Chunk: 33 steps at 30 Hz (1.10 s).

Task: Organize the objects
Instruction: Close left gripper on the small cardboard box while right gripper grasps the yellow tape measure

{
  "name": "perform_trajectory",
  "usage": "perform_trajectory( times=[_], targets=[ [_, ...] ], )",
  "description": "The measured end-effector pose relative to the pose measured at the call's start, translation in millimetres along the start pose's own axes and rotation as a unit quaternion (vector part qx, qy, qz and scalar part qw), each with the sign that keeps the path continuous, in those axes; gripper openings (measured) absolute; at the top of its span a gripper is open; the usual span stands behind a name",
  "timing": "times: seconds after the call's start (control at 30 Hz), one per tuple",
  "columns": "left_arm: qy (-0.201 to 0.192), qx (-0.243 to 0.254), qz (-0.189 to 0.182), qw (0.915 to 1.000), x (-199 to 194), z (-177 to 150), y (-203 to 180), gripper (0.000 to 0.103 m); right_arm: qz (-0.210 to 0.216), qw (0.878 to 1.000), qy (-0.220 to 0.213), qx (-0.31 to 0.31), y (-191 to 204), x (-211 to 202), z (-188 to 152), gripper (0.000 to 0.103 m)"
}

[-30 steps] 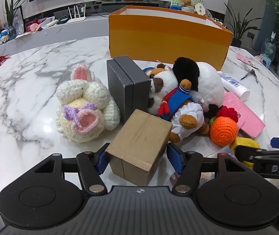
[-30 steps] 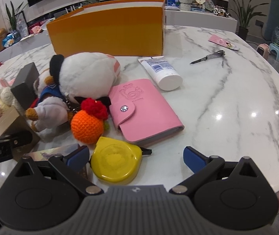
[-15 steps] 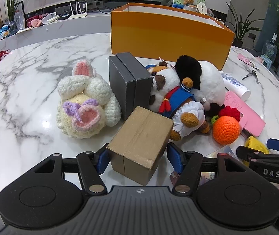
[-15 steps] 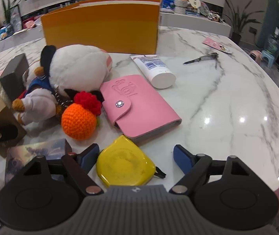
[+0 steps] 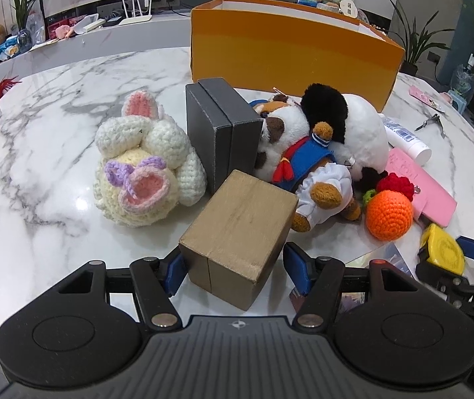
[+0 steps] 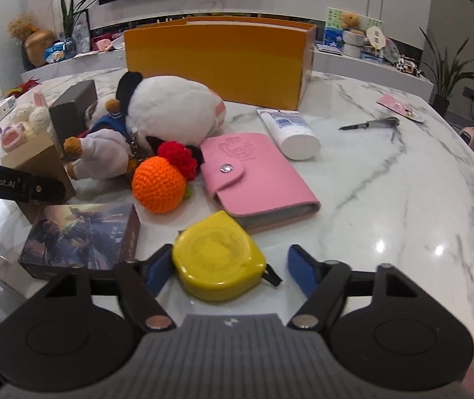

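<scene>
Since the earlier frame, your right gripper [image 6: 228, 264] jaws have been closing around the yellow tape measure [image 6: 218, 259], lower centre; its right pad remains clear, so the rounded case may skid. Your left gripper [image 5: 233, 266] clamps the cardboard box [image 5: 240, 232].

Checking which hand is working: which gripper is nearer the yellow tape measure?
Right. The right gripper has the tape measure between its closing jaws; the left gripper straddles the cardboard box beside it.

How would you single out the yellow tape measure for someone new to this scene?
Start at the tall orange box at the back of the marble table, then come toward the camera past the pink wallet. The yellow tape measure lies just in front of it: the only glossy, hard yellow thing.
</scene>
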<state>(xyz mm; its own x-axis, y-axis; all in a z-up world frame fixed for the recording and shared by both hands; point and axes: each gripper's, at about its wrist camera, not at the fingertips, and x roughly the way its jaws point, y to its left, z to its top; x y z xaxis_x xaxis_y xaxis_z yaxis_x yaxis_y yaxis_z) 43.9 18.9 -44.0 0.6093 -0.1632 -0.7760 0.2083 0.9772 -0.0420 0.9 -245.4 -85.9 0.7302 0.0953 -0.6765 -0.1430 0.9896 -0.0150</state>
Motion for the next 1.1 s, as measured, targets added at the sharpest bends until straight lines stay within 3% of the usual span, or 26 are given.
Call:
perform_trajectory(
  times=[0.07,0.2,0.3,0.37,0.5,0.7,0.77,0.8,1.1],
  targets=[
    [0.0,0.001,0.001,1.0,0,0,0,0.073,0.008,1.0,0.003,-0.006,0,1,0,0.068],
    [0.001,0.001,0.001,1.0,0,-1,-1,0.073,0.047,0.998,0.008,-0.038,3,5,-2,0.091],
    [0.003,0.0,0.001,1.0,0,-1,0,0.073,0.055,0.997,0.005,-0.044,2,4,-3,0.092],
    [0.003,-0.001,0.0,1.0,1,-1,0,0.073,0.063,0.996,0.008,-0.055,2,6,0,0.089],
    [0.003,0.0,0.001,1.0,1,-2,0,0.073,0.104,0.989,0.028,-0.101,0,8,11,0.073],
    [0.005,-0.007,0.0,1.0,3,-2,1,0.072,0.118,0.986,0.032,-0.114,-2,8,12,0.072],
    [0.006,-0.014,-0.005,0.9999,3,-3,3,0.07,0.118,0.986,0.033,-0.115,-4,7,14,0.066],
    [0.005,-0.015,-0.006,0.9999,3,-3,4,0.07,0.114,0.987,0.031,-0.112,-5,7,14,0.057],
    [-0.022,-0.012,-0.013,0.9996,-8,-3,4,0.062,0.11,0.989,0.036,-0.097,-4,1,12,0.057]
  ],
)
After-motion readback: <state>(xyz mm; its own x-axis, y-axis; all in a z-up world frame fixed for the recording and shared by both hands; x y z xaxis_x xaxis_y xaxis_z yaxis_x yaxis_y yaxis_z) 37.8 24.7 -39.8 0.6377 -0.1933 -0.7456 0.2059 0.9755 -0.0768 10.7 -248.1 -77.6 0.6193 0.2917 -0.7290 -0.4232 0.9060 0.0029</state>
